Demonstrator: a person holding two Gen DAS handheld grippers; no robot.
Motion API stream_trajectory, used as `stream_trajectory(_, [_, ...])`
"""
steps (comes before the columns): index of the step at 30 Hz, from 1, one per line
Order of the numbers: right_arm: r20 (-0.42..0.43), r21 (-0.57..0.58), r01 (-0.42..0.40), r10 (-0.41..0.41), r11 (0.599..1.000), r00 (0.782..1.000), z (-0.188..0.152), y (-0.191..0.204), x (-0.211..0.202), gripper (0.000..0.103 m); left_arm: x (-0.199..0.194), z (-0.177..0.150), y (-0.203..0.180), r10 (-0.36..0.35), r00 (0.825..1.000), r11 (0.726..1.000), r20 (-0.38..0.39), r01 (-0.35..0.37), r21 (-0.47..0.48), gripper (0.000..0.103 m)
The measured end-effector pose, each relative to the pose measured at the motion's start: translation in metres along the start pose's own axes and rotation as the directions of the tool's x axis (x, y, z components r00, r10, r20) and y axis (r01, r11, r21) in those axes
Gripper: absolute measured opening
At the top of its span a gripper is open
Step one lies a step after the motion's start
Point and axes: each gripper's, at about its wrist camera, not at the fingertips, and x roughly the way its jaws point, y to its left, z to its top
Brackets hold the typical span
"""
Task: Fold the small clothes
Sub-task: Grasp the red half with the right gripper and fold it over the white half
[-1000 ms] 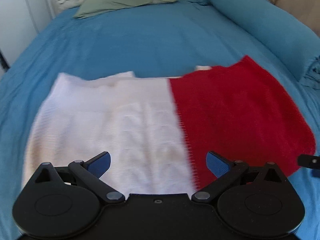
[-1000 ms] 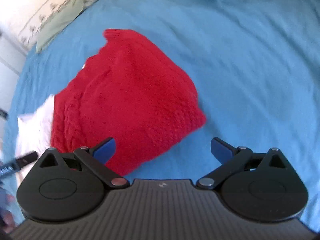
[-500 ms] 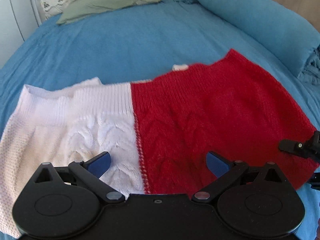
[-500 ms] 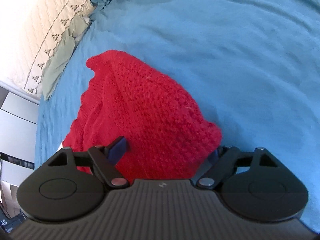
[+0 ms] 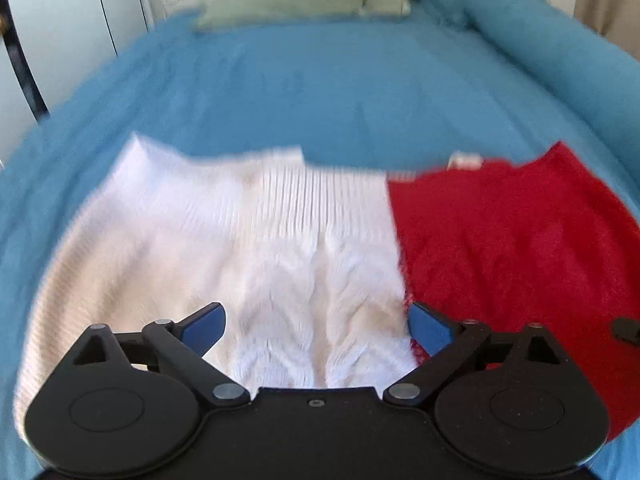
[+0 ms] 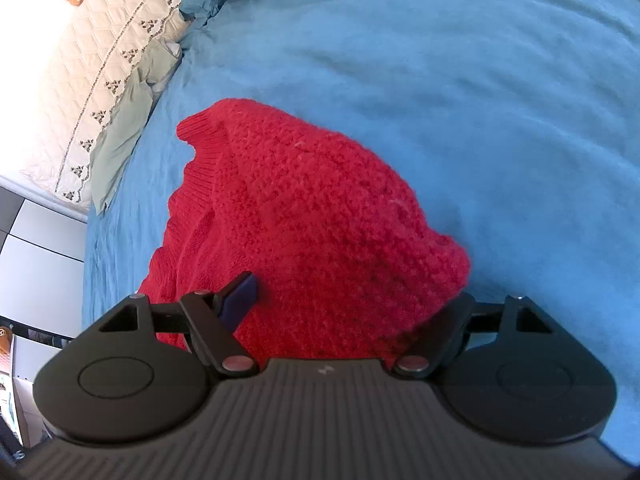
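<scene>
Your right gripper [image 6: 344, 308] straddles the sweater's [image 5: 320, 248] red corner, jaws spread, nothing pinched. The sweater runs crosswise along the bed's [image 5: 340, 92] near edge; your left gripper [image 5: 316, 324], also spread, hovers over the white half.

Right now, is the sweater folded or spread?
Spread: the sweater lies flat across the bed, white half and red half side by side.
</scene>
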Motion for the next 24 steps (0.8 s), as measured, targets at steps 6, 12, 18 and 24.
stream_trajectory(6, [0.007,-0.001,-0.008,0.008,1.000,1.000,-0.001,0.003,0.001,0.082,0.019,-0.005,0.007,-0.010,0.999,1.000,-0.035,0.009,-0.021,0.103])
stream_trajectory(12, [0.034,-0.029,-0.061,0.062,0.998,0.998,0.001,0.018,-0.012,0.054,0.013,0.008,0.008,-0.009,0.998,1.000,-0.059,0.009,-0.006,0.103])
stream_trajectory(18, [0.082,-0.145,-0.159,0.172,0.976,0.982,-0.003,0.071,-0.035,0.047,-0.017,0.023,0.029,0.032,0.999,0.999,-0.004,-0.032,0.043,0.103])
stream_trajectory(24, [0.054,-0.327,-0.313,0.348,0.892,0.936,-0.016,0.165,-0.046,0.043,-0.042,0.039,0.074,0.021,1.000,0.999,0.017,-0.022,0.049,0.103])
